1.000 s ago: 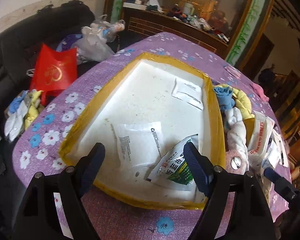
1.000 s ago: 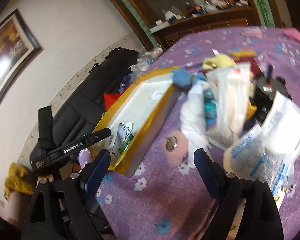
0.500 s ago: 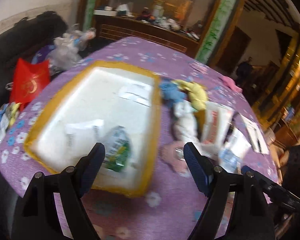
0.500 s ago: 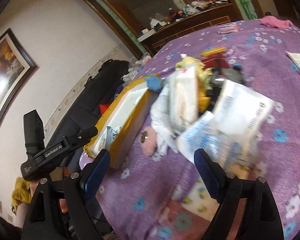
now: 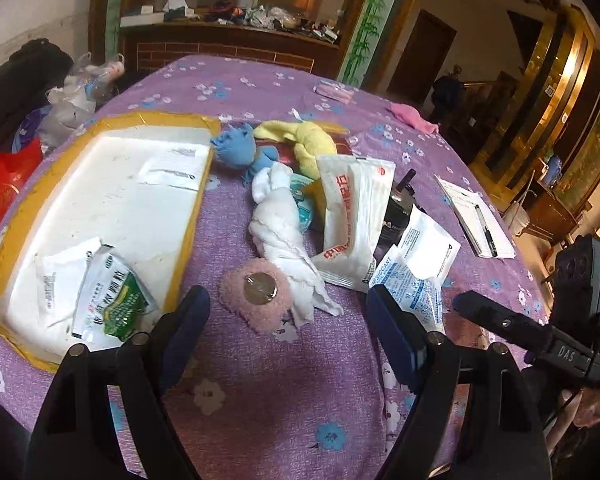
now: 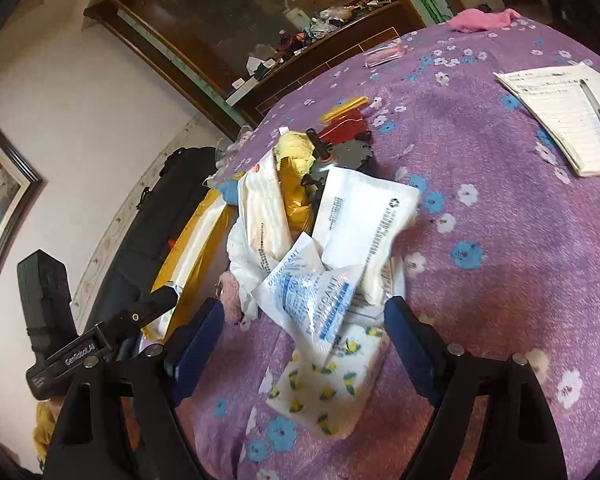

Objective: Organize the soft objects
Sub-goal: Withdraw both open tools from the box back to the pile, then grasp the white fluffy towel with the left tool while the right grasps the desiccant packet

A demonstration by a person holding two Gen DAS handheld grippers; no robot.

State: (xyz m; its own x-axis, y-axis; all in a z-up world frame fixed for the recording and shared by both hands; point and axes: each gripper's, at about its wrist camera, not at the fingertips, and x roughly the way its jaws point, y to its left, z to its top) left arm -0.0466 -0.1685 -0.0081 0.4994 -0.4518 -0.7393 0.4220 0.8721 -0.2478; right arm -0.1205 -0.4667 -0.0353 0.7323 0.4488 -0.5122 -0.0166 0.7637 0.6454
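Observation:
A white tray with a yellow taped rim lies at the left and holds a green sachet and white packets. Beside it is a heap: a pink fluffy pad, a white cloth, a blue sock, a yellow cloth, a white wipes pack and desiccant packets. My left gripper is open and empty above the pink pad. My right gripper is open and empty over a desiccant packet and a lemon-print tissue pack.
A notepad with a pen lies at the right of the purple flowered tablecloth. A pink cloth lies at the far side. A red bag and plastic bags sit off the table's left edge.
My left gripper has swung right, from over the tray to over the heap of soft objects. My right gripper has moved closer to the packets. Both stay open.

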